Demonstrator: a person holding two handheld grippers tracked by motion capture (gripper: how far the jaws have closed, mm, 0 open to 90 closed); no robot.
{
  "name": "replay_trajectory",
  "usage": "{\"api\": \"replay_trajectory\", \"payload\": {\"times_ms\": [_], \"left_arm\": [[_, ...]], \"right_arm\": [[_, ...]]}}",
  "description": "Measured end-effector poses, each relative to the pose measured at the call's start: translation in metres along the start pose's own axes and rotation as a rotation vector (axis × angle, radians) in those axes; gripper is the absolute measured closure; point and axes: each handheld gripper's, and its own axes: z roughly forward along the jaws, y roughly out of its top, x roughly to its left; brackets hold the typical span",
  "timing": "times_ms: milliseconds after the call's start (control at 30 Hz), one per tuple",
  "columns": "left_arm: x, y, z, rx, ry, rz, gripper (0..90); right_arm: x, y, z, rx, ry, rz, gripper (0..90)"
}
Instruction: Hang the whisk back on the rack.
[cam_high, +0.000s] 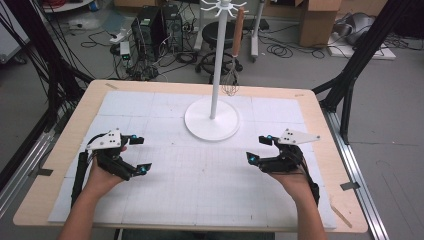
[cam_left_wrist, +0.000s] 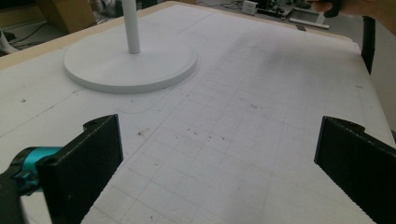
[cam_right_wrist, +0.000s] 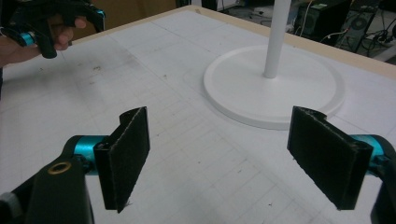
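Left gripper (cam_high: 134, 154) is held above the white gridded mat (cam_high: 200, 190) at about 8 o'clock from the stand; jaws are spread wide, nothing is seen between them; in the left gripper view bare mat is seen between the two black pads (cam_left_wrist: 88, 163).

Right gripper (cam_high: 261, 148) is held at about 4 o'clock from the stand, also above the mat; jaws are likewise set wide apart and nothing is gripped; in the right gripper view the pads (cam_right_wrist: 128, 154) are seen apart with mat between them.

White stand (cam_high: 212, 120) is placed on the mat near the table's far middle, at 12 o'clock between the two grippers and well apart from both; its round base is flat on the mat, its pole upright.

A whisk (cam_high: 234, 55) with a wooden handle is hung from a hook at the stand's top, at 3 o'clock of the pole, wire head downward, clear of the base.

Mat is laid on a wooden table (cam_high: 75, 115); cables and computer cases are noted on the floor beyond, at 12 o'clock.
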Motion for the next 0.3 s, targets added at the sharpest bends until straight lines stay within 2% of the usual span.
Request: {"api": "replay_trajectory", "payload": {"times_ms": [300], "left_arm": [[-0.0003,0.0005,-0.0007,-0.006,0.002,-0.002,1.7]], "right_arm": [[0.0009,0.0,0.0012,0.001,0.002,-0.007,20.4]]}}
